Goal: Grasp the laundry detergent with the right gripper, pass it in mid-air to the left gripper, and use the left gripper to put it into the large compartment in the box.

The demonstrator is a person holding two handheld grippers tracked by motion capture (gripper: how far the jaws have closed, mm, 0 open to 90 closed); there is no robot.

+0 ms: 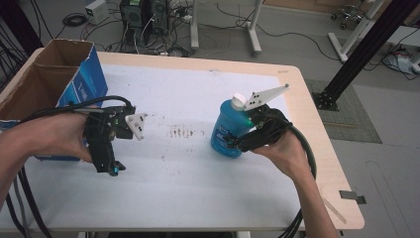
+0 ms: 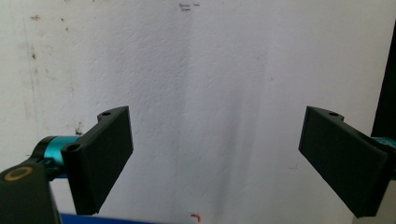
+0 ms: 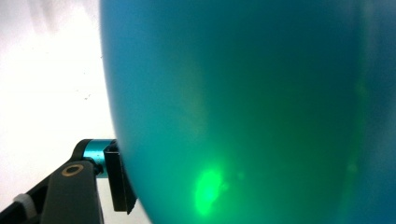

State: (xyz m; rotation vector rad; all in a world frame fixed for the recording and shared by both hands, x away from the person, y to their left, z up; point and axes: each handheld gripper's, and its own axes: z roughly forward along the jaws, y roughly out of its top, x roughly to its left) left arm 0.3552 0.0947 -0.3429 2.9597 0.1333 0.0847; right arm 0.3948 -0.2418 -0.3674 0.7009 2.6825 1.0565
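We have the blue bottle (image 1: 227, 130) clamped in the right gripper (image 1: 236, 142), its jaws pressed against the lower body while the bottle stands tilted a little, white cap (image 1: 239, 100) up, at the right of the white mat (image 1: 188, 178). In the right gripper view the blue wall (image 3: 243, 107) sits hard against the one jaw we can see, so the hold looks firm. The left gripper (image 1: 111, 166) hangs over the mat near the cardboard box (image 1: 44, 79), jaws wide apart around nothing (bare mat (image 2: 210, 93) shows between them). We judge the step to be carrying the bottle, perhaps toward the box. To do it well, we would keep the squeeze steady, since a smooth rounded body can slip, lift it clear of the mat before travelling, and keep the cap uppermost.
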